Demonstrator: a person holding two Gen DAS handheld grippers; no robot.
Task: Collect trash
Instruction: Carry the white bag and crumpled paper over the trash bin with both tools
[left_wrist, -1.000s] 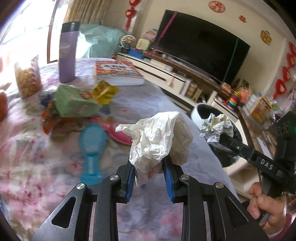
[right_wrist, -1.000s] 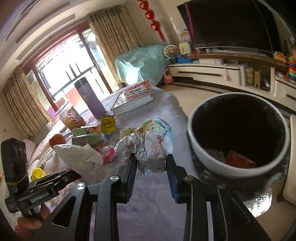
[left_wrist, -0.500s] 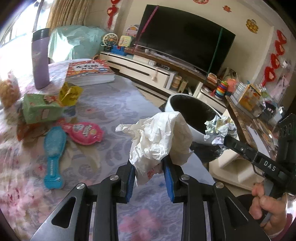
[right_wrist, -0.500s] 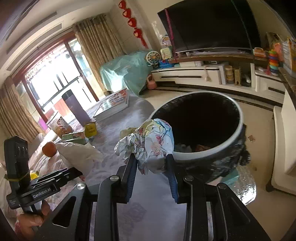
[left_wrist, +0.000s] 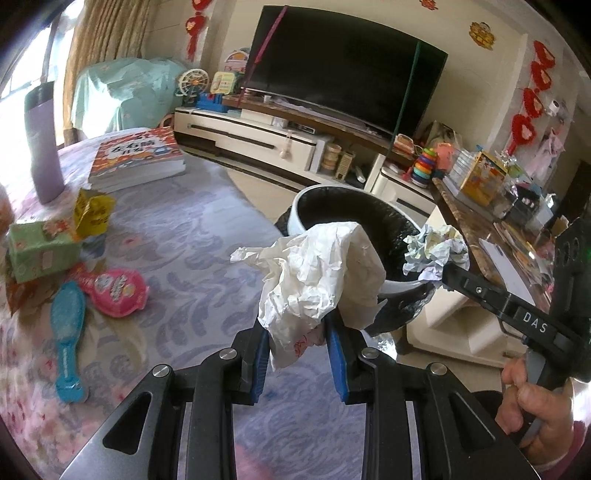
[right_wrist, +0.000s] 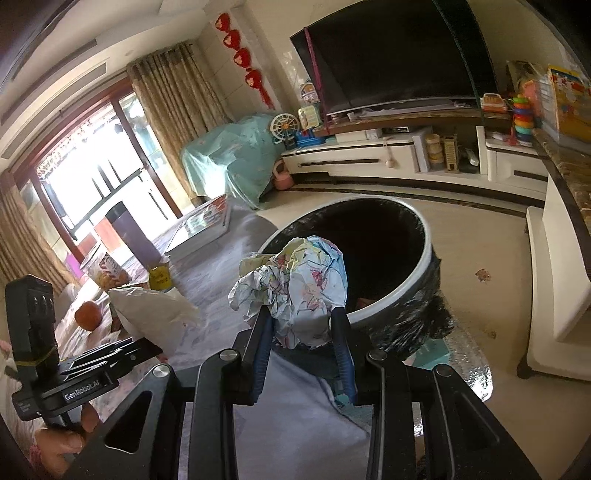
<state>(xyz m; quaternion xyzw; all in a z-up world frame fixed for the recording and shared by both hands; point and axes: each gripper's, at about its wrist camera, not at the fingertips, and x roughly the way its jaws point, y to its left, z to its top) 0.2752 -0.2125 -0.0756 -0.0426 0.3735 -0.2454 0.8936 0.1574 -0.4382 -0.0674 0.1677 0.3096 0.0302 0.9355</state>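
Note:
My left gripper (left_wrist: 297, 334) is shut on a crumpled white paper wad (left_wrist: 317, 273), held over the table edge just short of the round white bin with a black liner (left_wrist: 306, 195). My right gripper (right_wrist: 302, 325) is shut on a crumpled colourful printed paper ball (right_wrist: 299, 280), which hangs at the near rim of the same bin (right_wrist: 424, 258). In the left wrist view the right gripper with its paper ball (left_wrist: 434, 253) reaches over the bin from the right. In the right wrist view the left gripper's white wad (right_wrist: 151, 314) shows at lower left.
On the floral tablecloth (left_wrist: 192, 236) lie a book (left_wrist: 136, 158), a purple tumbler (left_wrist: 42, 144), a green box (left_wrist: 42, 249), a yellow wrapper (left_wrist: 92, 208), a pink packet (left_wrist: 114, 291) and a blue brush (left_wrist: 68, 332). A TV cabinet (right_wrist: 369, 162) stands behind the bin.
Both grippers have carried their paper wads away from the table's clutter toward the bin, which now looms larger and nearer the middle in both views. Both grips are unchanged.

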